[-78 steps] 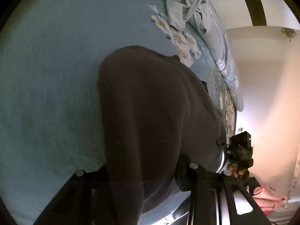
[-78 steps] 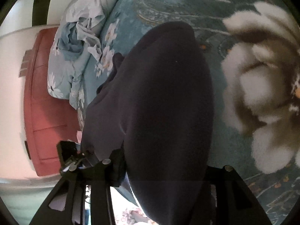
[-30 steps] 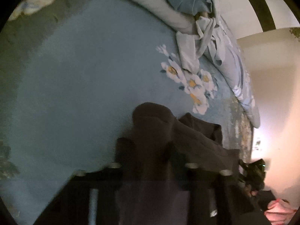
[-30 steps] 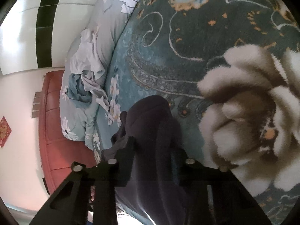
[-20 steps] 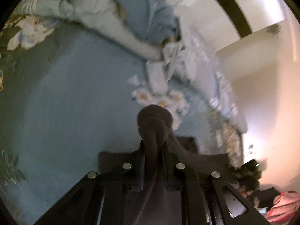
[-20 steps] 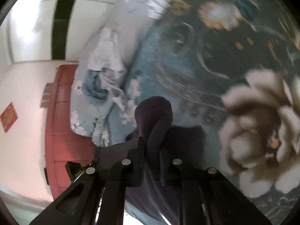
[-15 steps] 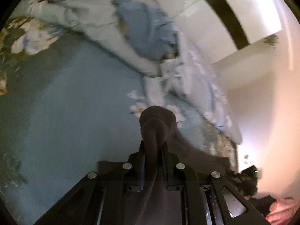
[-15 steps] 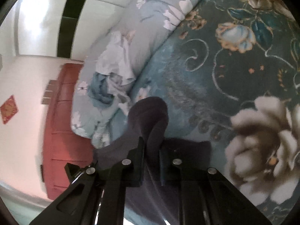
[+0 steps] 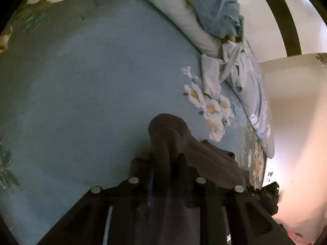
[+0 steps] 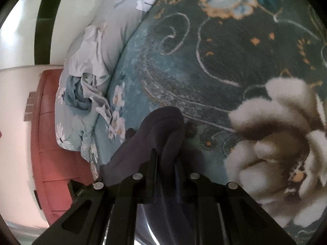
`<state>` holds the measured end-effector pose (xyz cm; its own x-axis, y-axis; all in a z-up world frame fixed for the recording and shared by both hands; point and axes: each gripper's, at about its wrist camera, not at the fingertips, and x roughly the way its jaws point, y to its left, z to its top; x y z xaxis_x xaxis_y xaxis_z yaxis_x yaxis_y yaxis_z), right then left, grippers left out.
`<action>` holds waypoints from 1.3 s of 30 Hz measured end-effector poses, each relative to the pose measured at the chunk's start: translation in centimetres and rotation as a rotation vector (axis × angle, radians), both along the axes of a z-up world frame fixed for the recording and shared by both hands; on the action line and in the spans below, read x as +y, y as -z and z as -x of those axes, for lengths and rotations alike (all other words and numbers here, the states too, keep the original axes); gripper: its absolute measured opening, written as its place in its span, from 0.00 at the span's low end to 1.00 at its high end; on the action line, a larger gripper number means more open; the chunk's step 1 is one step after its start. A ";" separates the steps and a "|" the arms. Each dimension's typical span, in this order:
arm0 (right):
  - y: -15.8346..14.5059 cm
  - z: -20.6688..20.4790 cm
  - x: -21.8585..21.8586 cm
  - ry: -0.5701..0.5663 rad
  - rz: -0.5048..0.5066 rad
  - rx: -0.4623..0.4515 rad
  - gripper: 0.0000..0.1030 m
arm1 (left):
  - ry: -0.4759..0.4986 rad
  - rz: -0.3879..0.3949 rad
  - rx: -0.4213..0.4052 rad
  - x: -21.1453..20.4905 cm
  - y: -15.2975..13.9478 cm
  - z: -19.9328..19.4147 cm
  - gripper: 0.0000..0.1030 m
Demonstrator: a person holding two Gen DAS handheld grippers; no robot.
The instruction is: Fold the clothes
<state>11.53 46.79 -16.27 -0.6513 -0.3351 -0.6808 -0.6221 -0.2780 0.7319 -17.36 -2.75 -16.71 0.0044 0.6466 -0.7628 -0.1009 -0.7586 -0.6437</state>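
Note:
A dark garment (image 9: pixel 169 134) is pinched between the fingers of my left gripper (image 9: pixel 166 159), which is shut on a bunched fold of it above the blue bed cover (image 9: pixel 92 91). The cloth trails off to the right toward the other gripper (image 9: pixel 267 196). In the right wrist view my right gripper (image 10: pixel 165 159) is shut on another fold of the same dark garment (image 10: pixel 163 126), which hangs down and to the left over the floral blanket (image 10: pixel 224 61).
A crumpled pale blue quilt with more clothes (image 9: pixel 220 36) lies at the bed's far side, also in the right wrist view (image 10: pixel 85 77). A red headboard (image 10: pixel 47 143) stands at the left. White wall with a dark stripe (image 9: pixel 282 20) is behind.
Both grippers closed on the dark garment and lifted it off the bed; the wide spread of cloth narrowed to a bunched fold in each. Both views have now tilted back down toward the bed.

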 end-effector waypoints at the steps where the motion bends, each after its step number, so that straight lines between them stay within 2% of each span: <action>1: -0.1 -0.2 0.0 -0.001 -0.003 0.007 0.21 | 0.008 -0.014 -0.003 -0.1 -0.2 -0.2 0.41; 2: -0.3 -0.4 0.0 -0.002 -0.005 0.013 0.21 | 0.017 -0.026 -0.007 -0.2 -0.4 -0.5 0.48; 4: -0.5 -0.8 -0.2 0.000 -0.013 0.015 0.34 | 0.030 -0.026 -0.004 -0.6 -0.7 -0.9 0.57; 5: -0.4 -1.2 -0.2 0.001 -0.011 0.015 0.39 | 0.036 -0.021 0.002 -1.0 -0.8 -1.3 0.59; 6: -0.4 -1.6 -0.3 0.002 -0.008 0.015 0.49 | 0.042 -0.015 0.004 -1.4 -0.9 -1.6 0.60; 7: -0.3 -2.1 -0.4 0.007 -0.003 0.019 0.54 | 0.048 -0.009 0.004 -1.8 -0.9 -1.9 0.62; 10: 0.3 -3.6 -0.9 -0.001 0.047 0.054 0.60 | 0.066 -0.018 -0.026 -3.0 -0.6 -3.3 0.67; 15: 1.5 -4.8 -2.4 -0.072 0.100 0.035 0.68 | 0.115 -0.037 -0.080 -3.8 0.7 -5.9 0.72; 20: 2.5 -4.8 -4.3 -0.152 0.136 0.027 0.69 | 0.156 -0.042 -0.117 -2.8 2.0 -7.2 0.74; 25: 3.6 -4.4 -4.6 -0.114 0.178 0.038 0.71 | 0.187 -0.047 -0.146 -1.5 3.1 -8.2 0.78; 34: 3.4 -3.6 -4.9 -0.156 0.155 0.020 0.71 | 0.217 -0.061 -0.166 -1.4 3.6 -8.6 0.80; 39: 4.0 -3.5 -5.8 -0.165 0.186 0.037 0.71 | 0.211 -0.090 -0.179 -1.8 3.9 -9.0 0.81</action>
<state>15.07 40.98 -20.23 -0.6011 -0.5561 -0.5740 -0.5510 -0.2319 0.8016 -8.40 -4.51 -20.58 0.2756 0.6819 -0.6776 -0.1289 -0.6723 -0.7290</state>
